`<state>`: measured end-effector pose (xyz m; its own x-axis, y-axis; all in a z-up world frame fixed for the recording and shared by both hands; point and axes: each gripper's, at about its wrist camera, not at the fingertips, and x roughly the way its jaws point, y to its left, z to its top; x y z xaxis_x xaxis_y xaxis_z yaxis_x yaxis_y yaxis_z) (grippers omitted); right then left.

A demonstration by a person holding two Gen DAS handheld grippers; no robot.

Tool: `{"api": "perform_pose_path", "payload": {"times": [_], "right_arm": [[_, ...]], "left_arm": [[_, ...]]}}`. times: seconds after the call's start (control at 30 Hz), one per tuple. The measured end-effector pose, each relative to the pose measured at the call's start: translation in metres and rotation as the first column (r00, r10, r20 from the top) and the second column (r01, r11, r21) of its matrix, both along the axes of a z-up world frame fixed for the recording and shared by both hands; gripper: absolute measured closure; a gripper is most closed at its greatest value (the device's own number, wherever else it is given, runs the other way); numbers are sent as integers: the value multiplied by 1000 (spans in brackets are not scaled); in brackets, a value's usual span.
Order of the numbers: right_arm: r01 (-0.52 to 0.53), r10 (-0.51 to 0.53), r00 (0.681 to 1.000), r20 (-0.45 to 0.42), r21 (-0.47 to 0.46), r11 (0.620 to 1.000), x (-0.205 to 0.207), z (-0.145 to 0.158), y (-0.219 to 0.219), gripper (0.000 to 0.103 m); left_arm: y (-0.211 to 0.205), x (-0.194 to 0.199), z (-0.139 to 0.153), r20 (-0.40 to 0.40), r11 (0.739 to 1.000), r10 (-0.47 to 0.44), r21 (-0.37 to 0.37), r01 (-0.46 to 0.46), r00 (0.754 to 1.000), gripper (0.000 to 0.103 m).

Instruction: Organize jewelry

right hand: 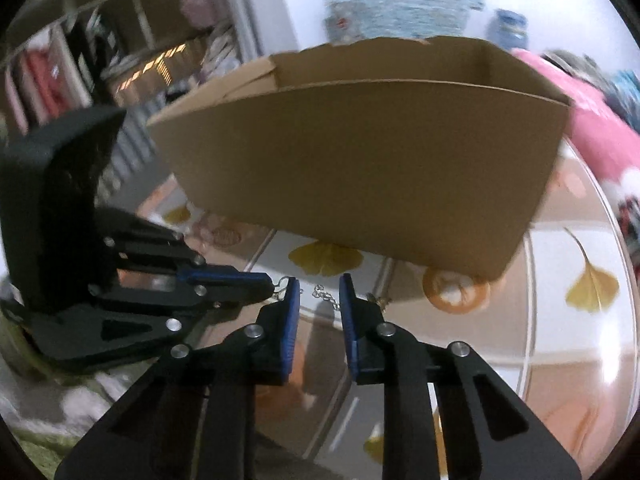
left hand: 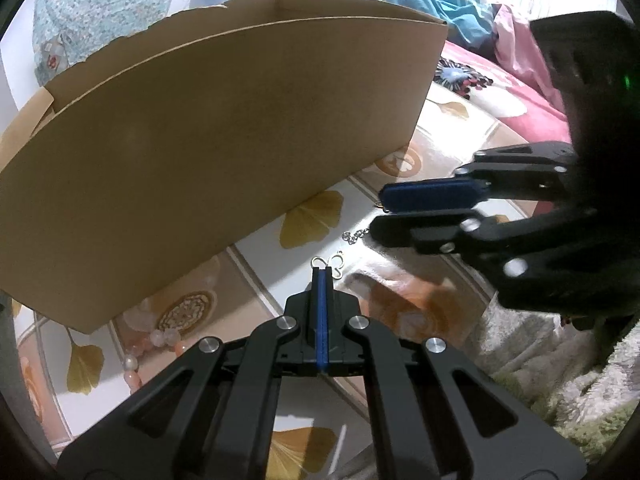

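While the left gripper sits clenched, its blue pads pinch a small silver wire clasp at the tips, loops sticking out past them. A thin silver chain trails from the clasp across the glossy tabletop toward the right gripper. The right gripper's jaws stand apart with the chain lying between them, pads not pressing on it. No earlier picture to compare. A small gold piece lies just beside the right gripper's outer finger; what it is, cannot tell. The cardboard box, open-topped, stands upright on the tabletop just behind both grippers, the chain near its front wall. A pink and white bead string lies near the box's near-left corner. Green shag rug shows past the tabletop's right edge.
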<state>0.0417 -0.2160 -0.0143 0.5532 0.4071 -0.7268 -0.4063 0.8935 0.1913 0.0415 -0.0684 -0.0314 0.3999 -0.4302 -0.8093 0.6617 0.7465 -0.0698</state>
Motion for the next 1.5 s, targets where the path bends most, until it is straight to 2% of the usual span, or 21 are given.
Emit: {"api": "perform_pose_path", "payload": {"times": [0.23, 0.3, 0.37, 0.47, 0.53, 0.67, 0.73, 0.77, 0.8, 0.87, 0.93, 1.0, 1.07, 1.13, 1.2, 1.37, 1.5], "right_arm": [[-84, 83, 996, -16, -128, 988, 11, -10, 16, 86], [-102, 100, 995, -25, -144, 984, 10, -9, 18, 99], [-107, 102, 994, -51, -132, 985, 8, -8, 16, 99], [-92, 84, 993, -80, -104, 990, 2, -8, 12, 100], [-74, 67, 992, -103, -63, 995, -1, -8, 7, 100], [2, 3, 990, -144, 40, 999, -11, -8, -7, 100], [48, -34, 990, -136, 103, 993, -16, -4, -18, 98], [77, -60, 989, -132, 131, 988, -18, -1, -24, 93], [104, -86, 988, -127, 144, 984, -19, 1, -29, 82], [165, -152, 983, -102, 137, 977, -23, 6, -36, 67], [202, -193, 978, -75, 127, 971, -29, 9, -42, 62], [239, -235, 971, -54, 117, 964, -37, 11, -48, 49], [268, -265, 963, -42, 134, 954, -46, 11, -58, 45], [289, -284, 957, -54, 164, 943, -49, 7, -65, 37], [306, -299, 952, -68, 193, 932, -49, 3, -70, 35], [340, -320, 940, -116, 284, 896, -48, -11, -78, 30], [328, -313, 945, -99, 289, 899, -47, -12, -73, 22]], "left_arm": [[4, 1, 0, -3, 1000, 3, -24, -3, 1000, 103], [5, 1, 0, -3, 1000, 1, -28, -1, 1000, 101], [8, 0, 0, 1, 999, 3, -32, -3, 1000, 94], [10, -1, 1, 2, 999, 7, -48, -7, 1000, 78], [11, -3, 1, 0, 999, 8, -52, -8, 1000, 64], [9, -10, 2, 3, 999, 4, -40, -4, 1000, 48], [7, -14, 4, 10, 999, 7, -32, -7, 1000, 37], [6, -16, 6, 15, 999, 7, -32, -6, 1000, 34], [5, -18, 6, 21, 999, 7, -33, -7, 1000, 28], [2, -21, 6, 28, 1000, 7, -27, -6, 1000, 24], [-3, -22, 4, 13, 1000, 4, -3, -4, 1000, 19], [-7, -22, 1, -14, 1000, 5, 27, -4, 1000, 19], [-11, -21, -3, -37, 998, 17, 58, -15, 999, 18], [-14, -21, -5, -36, 995, 37, 92, -33, 999, 15], [-18, -22, -7, -35, 991, 49, 123, -44, 998, 13], [-23, -22, -10, -47, 987, 85, 142, -77, 995, 8], [-20, -22, -9, -50, 986, 89, 147, -81, 995, 8]]}}
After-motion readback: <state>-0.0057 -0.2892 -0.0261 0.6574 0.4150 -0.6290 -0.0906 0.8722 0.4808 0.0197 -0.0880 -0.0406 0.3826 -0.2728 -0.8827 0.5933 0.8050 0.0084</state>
